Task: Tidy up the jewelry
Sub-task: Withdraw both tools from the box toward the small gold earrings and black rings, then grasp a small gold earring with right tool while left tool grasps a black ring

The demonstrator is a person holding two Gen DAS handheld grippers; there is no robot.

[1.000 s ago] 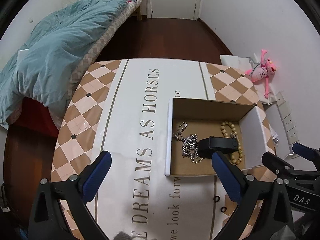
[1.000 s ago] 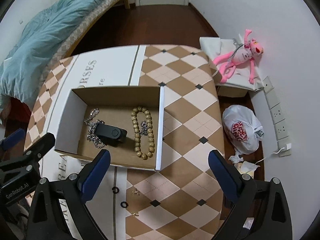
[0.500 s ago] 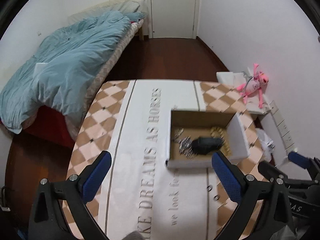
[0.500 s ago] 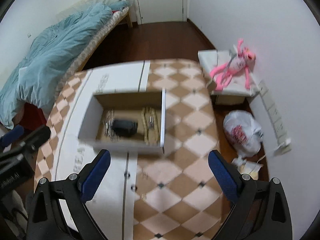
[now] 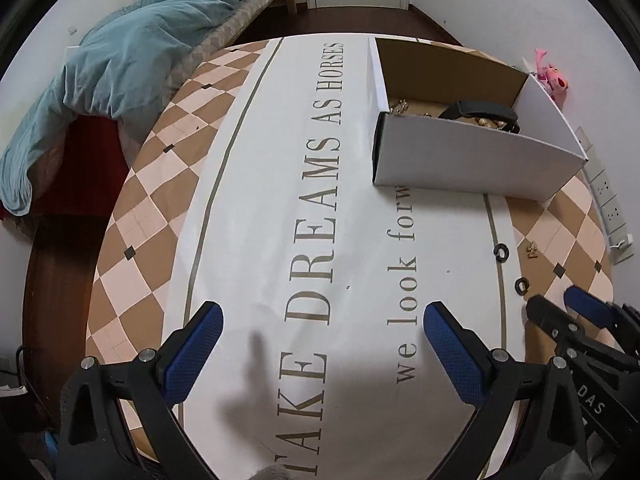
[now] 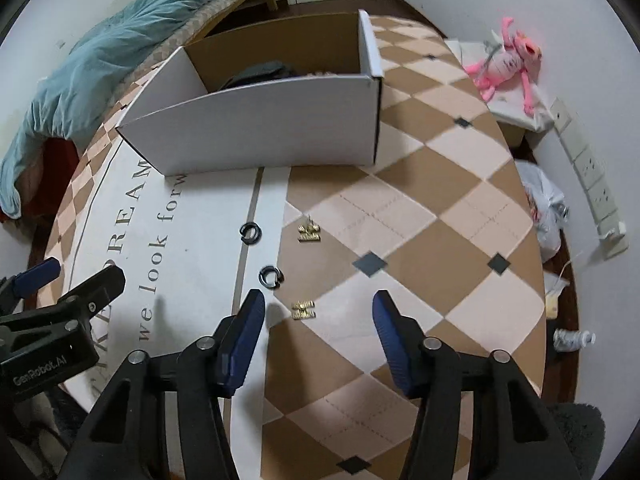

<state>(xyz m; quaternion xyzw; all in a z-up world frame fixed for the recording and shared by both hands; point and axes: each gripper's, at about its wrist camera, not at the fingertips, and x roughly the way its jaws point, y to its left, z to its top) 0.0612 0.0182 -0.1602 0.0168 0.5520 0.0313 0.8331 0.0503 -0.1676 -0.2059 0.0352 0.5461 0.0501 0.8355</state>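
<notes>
- Risk of a missed pinch: near gold clip (image 6: 303, 309) tiny and flat on the worktop, between the right gripper (image 6: 318, 314) pads but closer to the left pad; could slide away or tip out if nudged from one side.
- Risk of catching the wrong piece: near black ring (image 6: 270, 277) just beyond the left pad, near the clip; could get dragged along.
- Risk of scraping the cloth (image 6: 200, 240) with a steep downward approach, bunching it and shifting the small pieces.
- Right gripper: pads about half apart and closing, clip on the worktop between them, nothing pressed yet as far as visible.
- Left gripper (image 5: 320, 344): pads wide apart over the lettered white stripe near the front edge, holding nothing, touching nothing visible.
- Loose pieces still out: far ring (image 6: 250, 234) and far gold clip (image 6: 309, 233) further in from the front edge, between the grippers and the box (image 6: 260, 128).
- Box toward the far edge, already holding a black band (image 5: 480, 110), beads (image 5: 490, 122) and a bit of chain (image 5: 398, 106); judged well along, small pieces left.
</notes>
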